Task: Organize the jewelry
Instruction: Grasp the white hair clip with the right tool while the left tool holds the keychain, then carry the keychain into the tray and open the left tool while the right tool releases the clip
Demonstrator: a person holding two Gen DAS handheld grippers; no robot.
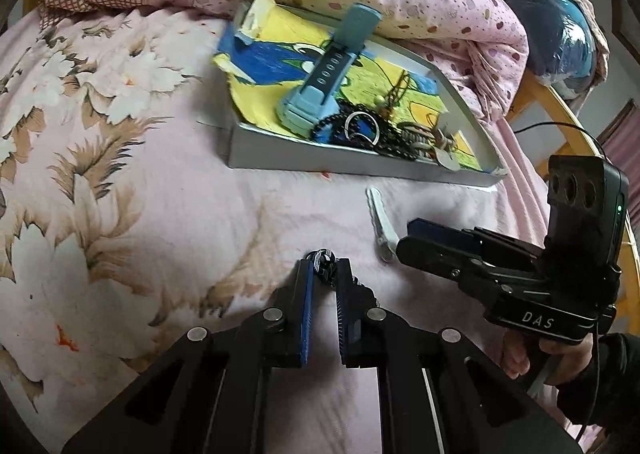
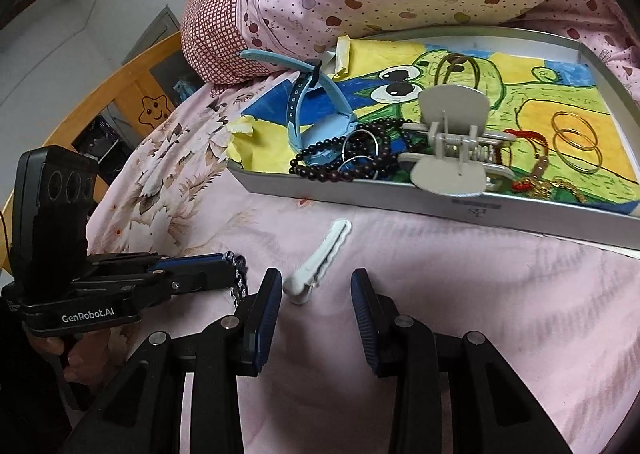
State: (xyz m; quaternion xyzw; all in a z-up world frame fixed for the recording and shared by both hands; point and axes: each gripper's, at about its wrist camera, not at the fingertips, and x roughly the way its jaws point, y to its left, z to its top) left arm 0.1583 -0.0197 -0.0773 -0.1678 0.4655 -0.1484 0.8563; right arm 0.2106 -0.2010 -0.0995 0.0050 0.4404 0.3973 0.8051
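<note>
1. Left tongs (image 1: 323, 268) are clenched on a dark beaded bracelet (image 1: 322, 260), low over the bed (image 1: 160, 214).
2. Right tongs (image 2: 316, 286) are released, a white hair clip (image 2: 316, 266) between their tips.
3. Beyond both, the tray (image 2: 360, 198) holds the other jewelry; next, likely carry the bracelet there.

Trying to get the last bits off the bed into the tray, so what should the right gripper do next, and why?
Probably ease the right gripper forward and shut on the white clip. It is open, and the clip lies on the bedsheet just ahead of its left finger, outside the tray. The left gripper already holds a striped band.
</note>
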